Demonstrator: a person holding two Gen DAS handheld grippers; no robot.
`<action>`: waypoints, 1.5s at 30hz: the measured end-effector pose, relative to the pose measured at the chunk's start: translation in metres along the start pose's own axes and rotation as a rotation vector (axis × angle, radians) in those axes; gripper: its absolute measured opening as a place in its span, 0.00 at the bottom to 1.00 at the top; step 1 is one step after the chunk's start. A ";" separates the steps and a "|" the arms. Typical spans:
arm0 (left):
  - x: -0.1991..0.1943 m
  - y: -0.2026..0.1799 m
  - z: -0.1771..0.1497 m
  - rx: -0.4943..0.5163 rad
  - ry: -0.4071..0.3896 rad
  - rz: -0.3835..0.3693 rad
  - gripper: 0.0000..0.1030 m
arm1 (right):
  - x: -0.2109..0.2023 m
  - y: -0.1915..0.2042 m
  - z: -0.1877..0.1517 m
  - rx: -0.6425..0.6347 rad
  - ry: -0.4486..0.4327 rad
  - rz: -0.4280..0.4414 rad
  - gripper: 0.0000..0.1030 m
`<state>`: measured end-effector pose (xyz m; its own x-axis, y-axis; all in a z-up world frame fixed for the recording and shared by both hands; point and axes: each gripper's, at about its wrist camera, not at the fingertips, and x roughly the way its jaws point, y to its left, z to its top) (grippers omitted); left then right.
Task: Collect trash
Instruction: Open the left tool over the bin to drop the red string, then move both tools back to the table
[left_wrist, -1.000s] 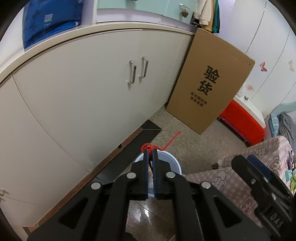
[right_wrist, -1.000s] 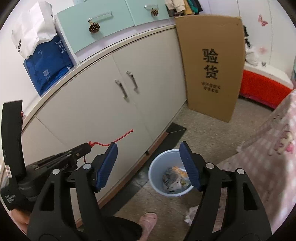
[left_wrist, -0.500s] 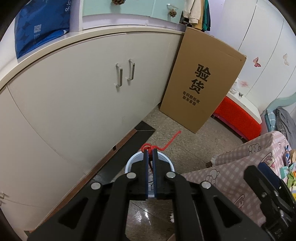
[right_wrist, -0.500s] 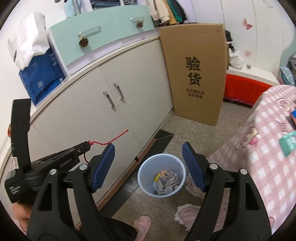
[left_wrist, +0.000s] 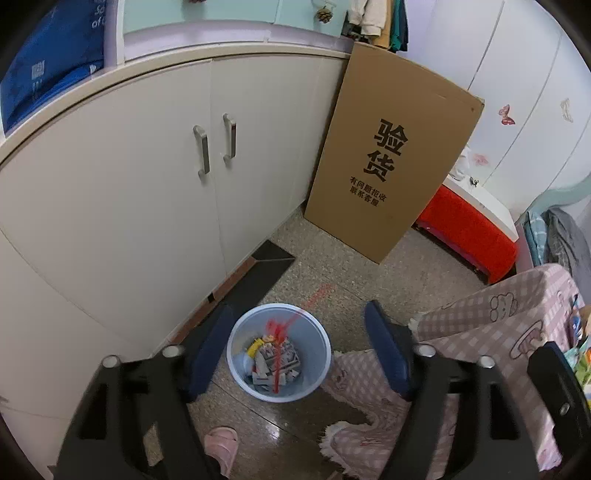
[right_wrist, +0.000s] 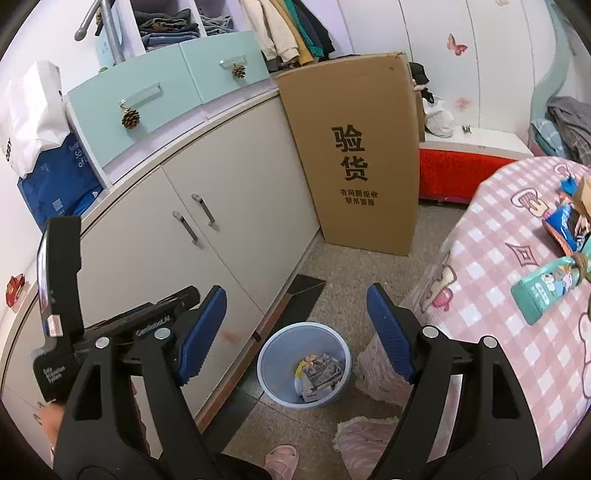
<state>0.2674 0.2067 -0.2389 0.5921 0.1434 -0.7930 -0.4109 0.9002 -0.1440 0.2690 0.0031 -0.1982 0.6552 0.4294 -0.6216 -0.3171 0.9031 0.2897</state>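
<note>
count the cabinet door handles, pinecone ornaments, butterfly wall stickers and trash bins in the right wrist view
cabinet door handles: 2
pinecone ornaments: 2
butterfly wall stickers: 2, the lower one faint
blue trash bins: 1
total: 7

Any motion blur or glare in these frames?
Left wrist: red string over the blue bin is smeared into faint streaks, its fingers soft; small glare on the floor. Right wrist: sharp. Both show fisheye bending of the cabinet.
</note>
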 end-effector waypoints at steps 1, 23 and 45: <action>0.000 0.000 -0.001 0.008 -0.001 0.007 0.71 | 0.000 -0.002 -0.001 0.003 0.004 -0.001 0.75; -0.095 -0.034 -0.035 0.066 -0.066 -0.107 0.75 | -0.096 -0.022 -0.017 0.071 -0.074 -0.041 0.77; -0.121 -0.213 -0.087 0.533 -0.088 -0.239 0.81 | -0.215 -0.201 -0.065 0.427 -0.181 -0.521 0.89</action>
<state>0.2224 -0.0384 -0.1636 0.6901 -0.0753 -0.7198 0.1319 0.9910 0.0227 0.1471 -0.2710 -0.1700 0.7643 -0.0999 -0.6371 0.3429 0.8996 0.2703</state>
